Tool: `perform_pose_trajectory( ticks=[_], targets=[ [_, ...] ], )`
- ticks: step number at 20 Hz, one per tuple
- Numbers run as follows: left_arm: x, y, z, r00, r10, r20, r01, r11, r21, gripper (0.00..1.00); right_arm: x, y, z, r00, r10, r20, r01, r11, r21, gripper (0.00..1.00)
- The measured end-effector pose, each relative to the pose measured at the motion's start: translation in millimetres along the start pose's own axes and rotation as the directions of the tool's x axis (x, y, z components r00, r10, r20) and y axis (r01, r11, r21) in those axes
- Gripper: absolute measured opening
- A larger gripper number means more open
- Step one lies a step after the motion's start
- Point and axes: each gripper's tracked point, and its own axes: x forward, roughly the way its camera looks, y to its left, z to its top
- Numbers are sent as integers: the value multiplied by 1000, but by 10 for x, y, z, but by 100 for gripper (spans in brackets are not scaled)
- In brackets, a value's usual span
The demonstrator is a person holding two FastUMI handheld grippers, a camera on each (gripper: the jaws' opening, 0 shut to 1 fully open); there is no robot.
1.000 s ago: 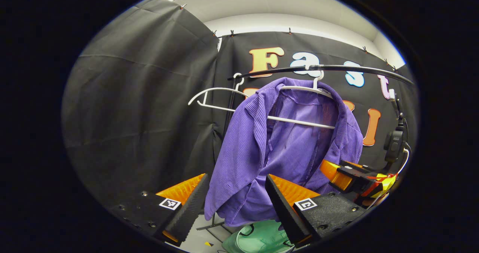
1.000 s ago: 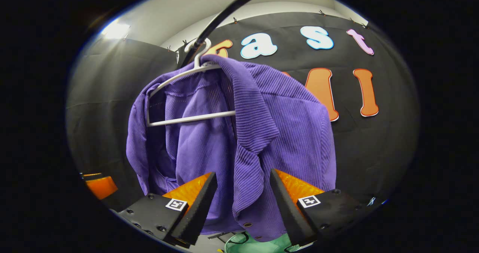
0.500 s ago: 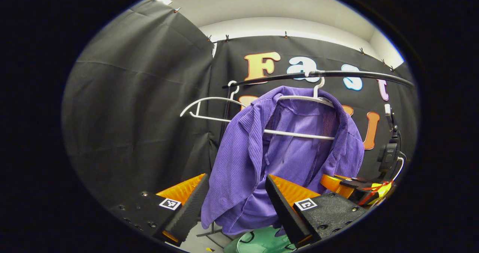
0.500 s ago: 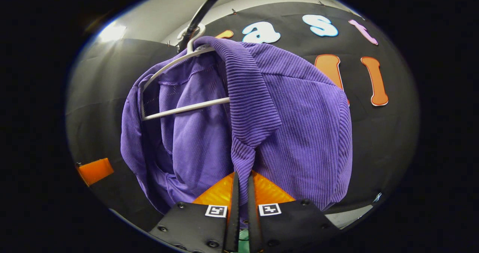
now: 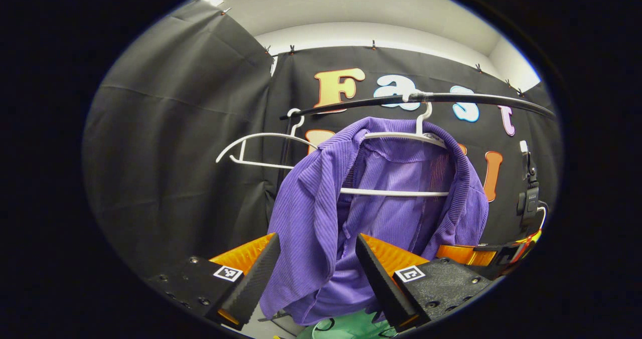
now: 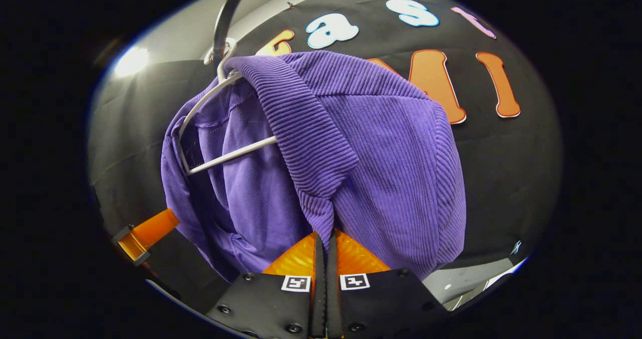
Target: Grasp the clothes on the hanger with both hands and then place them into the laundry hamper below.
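Note:
A purple ribbed shirt point(image 5: 321, 218) point(image 6: 381, 168) hangs on a white hanger point(image 5: 401, 137) point(image 6: 225, 153) from a black rail point(image 5: 451, 98). In the left gripper view my left gripper point(image 5: 316, 264) is open, and the shirt's left front edge hangs between its fingers without being pinched. In the right gripper view my right gripper point(image 6: 324, 243) is shut on the shirt's right front edge, just below the collar. The right gripper also shows at the lower right of the left gripper view point(image 5: 481, 255). Below the shirt a strip of the green laundry hamper point(image 5: 351, 326) peeks out.
A second, bare white hanger point(image 5: 256, 151) hangs at the rail's left end. A black camera on a stand point(image 5: 527, 203) sits at the right. Black cloth walls close the booth behind and to the left.
The right gripper has shut on the shirt's front edge and moved closer to it. The left gripper has edged in, so the shirt's left edge now lies between its open fingers.

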Motion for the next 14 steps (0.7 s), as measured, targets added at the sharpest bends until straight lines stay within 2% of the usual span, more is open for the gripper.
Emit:
perform_pose_trajectory(
  ticks=[3, 4, 7, 8, 11, 13, 14],
  targets=[
    [101, -32, 33, 1000, -18, -3, 18, 1000, -2, 92, -61, 46, 119, 999, 47, -15, -47, 999, -15, 8],
    [115, -52, 84, 1000, -25, 17, 25, 1000, -3, 95, -87, 61, 148, 997, 67, -29, -67, 998, -9, 8],
    [178, -124, 150, 998, -52, 36, 50, 998, 36, 82, -158, 46, 218, 993, 97, -63, -97, 995, 5, 8],
    [207, -146, 158, 997, -62, 34, 61, 997, 40, 84, -162, -3, 269, 994, 92, -60, -92, 996, 5, 9],
    [260, -240, 102, 996, -93, 6, 93, 996, 11, 65, -189, -121, 419, 995, 84, -47, -83, 996, 27, 8],
    [297, -216, 64, 996, -86, -9, 86, 996, 7, 52, -235, -184, 551, 996, 87, -31, -85, 995, 55, 8],
    [291, -175, 54, 997, -79, -12, 79, 997, 10, 36, -253, -227, 624, 996, 86, -21, -85, 994, 69, 8]
  ],
)
